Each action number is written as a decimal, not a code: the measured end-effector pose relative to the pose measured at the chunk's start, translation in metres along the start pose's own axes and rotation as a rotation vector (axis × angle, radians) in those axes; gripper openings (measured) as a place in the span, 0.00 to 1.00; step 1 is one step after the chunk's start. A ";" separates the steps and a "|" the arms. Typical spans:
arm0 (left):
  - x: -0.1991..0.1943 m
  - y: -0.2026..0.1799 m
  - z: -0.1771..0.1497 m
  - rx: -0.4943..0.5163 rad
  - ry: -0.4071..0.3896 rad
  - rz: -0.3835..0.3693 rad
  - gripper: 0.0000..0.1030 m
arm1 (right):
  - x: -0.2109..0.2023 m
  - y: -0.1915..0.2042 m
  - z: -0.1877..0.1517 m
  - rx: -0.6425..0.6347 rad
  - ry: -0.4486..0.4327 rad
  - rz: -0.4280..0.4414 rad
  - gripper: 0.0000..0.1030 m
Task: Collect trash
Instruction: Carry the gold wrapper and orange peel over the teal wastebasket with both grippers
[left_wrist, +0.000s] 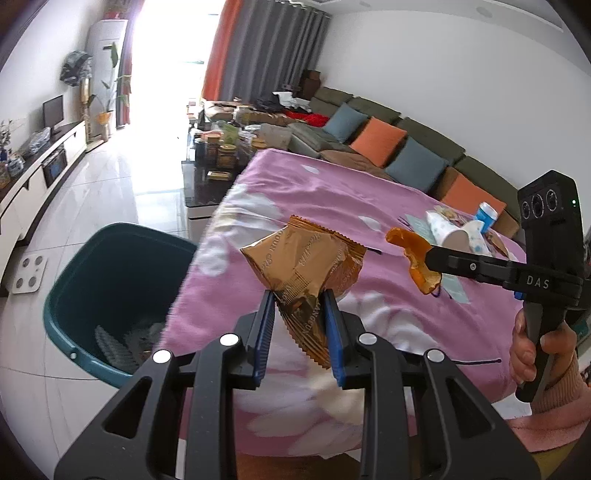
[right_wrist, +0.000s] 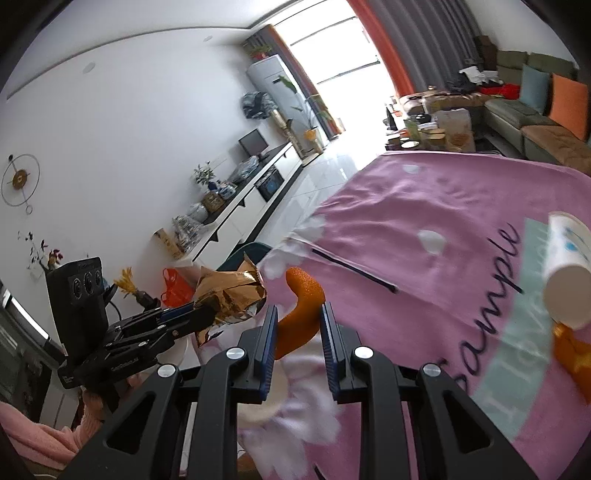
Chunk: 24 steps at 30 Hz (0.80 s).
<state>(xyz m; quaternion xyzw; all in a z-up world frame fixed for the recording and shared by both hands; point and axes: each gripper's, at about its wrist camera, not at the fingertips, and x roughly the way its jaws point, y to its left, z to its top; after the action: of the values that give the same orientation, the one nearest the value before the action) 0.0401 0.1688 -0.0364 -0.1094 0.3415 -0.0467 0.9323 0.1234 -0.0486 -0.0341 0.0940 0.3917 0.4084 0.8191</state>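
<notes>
Deep teal plastic bin (left_wrist: 110, 291) sits on the floor just beside the pink printed cloth table (left_wrist: 332, 206), some crinkly trash already inside; a paper cup (left_wrist: 458, 232) and scraps left near the table's far edge. Left gripper (left_wrist: 300, 306) pinches a creased golden foil wrapper (left_wrist: 303, 262); right gripper (right_wrist: 298, 317) pinches a curled, pitted orange peel (right_wrist: 301, 295); both held over the table edge nearest the bin, not yet dropped.

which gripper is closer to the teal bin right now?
Left. The left gripper, shut on the gold wrapper, hangs at the table edge just beside the teal bin. The right gripper, holding the orange peel, is farther over the pink cloth.
</notes>
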 end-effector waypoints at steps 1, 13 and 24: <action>-0.002 0.003 0.000 -0.006 -0.003 0.006 0.26 | 0.004 0.003 0.002 -0.007 0.006 0.007 0.21; -0.025 0.052 0.000 -0.088 -0.048 0.116 0.26 | 0.045 0.038 0.019 -0.081 0.062 0.076 0.21; -0.035 0.086 -0.007 -0.143 -0.055 0.184 0.26 | 0.076 0.071 0.033 -0.136 0.101 0.127 0.21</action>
<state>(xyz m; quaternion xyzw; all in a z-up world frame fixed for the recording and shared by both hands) 0.0099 0.2566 -0.0393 -0.1450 0.3268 0.0665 0.9315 0.1321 0.0596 -0.0212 0.0420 0.3971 0.4896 0.7752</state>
